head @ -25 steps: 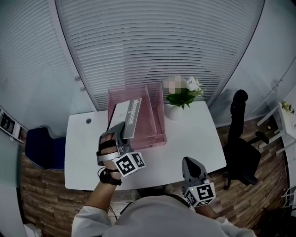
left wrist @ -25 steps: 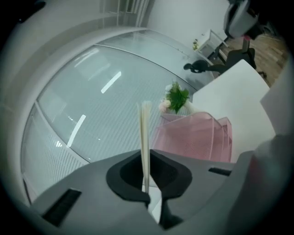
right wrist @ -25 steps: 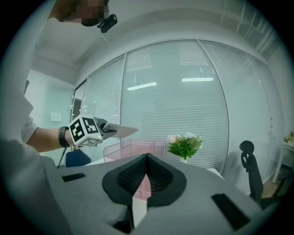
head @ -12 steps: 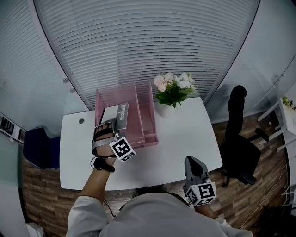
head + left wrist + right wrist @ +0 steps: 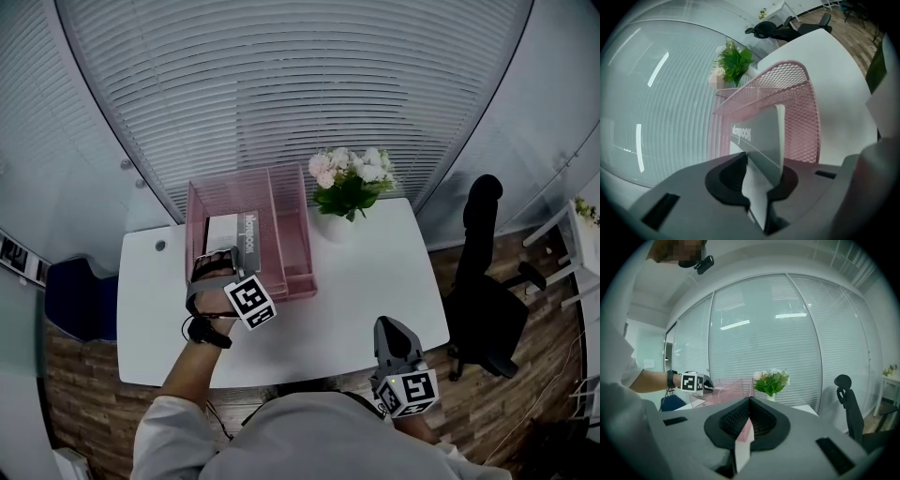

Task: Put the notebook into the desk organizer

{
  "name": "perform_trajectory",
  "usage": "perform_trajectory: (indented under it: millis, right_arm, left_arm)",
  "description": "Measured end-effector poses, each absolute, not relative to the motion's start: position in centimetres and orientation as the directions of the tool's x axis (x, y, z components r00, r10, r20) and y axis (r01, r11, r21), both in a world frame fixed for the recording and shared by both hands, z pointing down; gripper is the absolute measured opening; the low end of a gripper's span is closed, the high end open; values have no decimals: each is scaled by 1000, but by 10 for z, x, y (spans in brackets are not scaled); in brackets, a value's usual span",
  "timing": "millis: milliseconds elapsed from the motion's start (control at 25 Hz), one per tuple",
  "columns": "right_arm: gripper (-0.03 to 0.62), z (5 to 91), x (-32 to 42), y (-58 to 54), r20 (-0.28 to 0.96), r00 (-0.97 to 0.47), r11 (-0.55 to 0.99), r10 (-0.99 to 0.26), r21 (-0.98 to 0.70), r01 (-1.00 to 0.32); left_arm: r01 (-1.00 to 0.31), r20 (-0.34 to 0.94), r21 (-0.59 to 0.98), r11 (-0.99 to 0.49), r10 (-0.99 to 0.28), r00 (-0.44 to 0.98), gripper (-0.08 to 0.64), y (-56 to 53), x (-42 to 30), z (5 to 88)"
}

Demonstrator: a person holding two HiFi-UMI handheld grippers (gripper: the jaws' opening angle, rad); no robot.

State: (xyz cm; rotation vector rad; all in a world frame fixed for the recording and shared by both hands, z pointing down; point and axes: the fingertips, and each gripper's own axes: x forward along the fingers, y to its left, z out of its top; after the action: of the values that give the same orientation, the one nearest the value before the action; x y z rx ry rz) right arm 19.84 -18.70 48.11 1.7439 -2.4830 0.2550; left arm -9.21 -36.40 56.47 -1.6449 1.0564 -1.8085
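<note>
The pink mesh desk organizer [image 5: 292, 217] stands at the back left of the white table [image 5: 375, 272]. A grey notebook [image 5: 247, 242] with print on its spine stands on edge inside the organizer's left compartment. My left gripper [image 5: 225, 259] is at the organizer's front, with the notebook [image 5: 759, 136] between its jaws and pink mesh [image 5: 797, 93] behind it. Those jaws are starting to open, but the pads still touch the covers. My right gripper [image 5: 392, 339] hangs near the table's front edge, shut and empty [image 5: 749, 401].
A white vase of flowers [image 5: 347, 192] stands just right of the organizer. A black office chair [image 5: 483, 272] is off the table's right end, and a blue seat [image 5: 80, 300] off its left end. A glass wall with blinds runs behind the table.
My left gripper has carried the notebook from a tilt over the organizer down into the left compartment. The right gripper has stayed in place.
</note>
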Motion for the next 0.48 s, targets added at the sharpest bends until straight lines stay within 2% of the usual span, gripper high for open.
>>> perform_trajectory:
  millis: [80, 320, 480]
  right_arm:
    - [12, 481, 200, -190, 173, -342, 333, -924, -82, -939]
    - [12, 486, 206, -194, 177, -335, 323, -926, -93, -942]
    - [12, 486, 206, -197, 173, -334, 321, -927, -99, -942]
  left_arm:
    - [-156, 653, -757, -634, -740, -162, 89, -362, -90, 569]
    - [-192, 758, -651, -734, -641, -123, 146, -359, -85, 573]
    - [-200, 839, -543, -816, -534, -99, 216, -358, -84, 571]
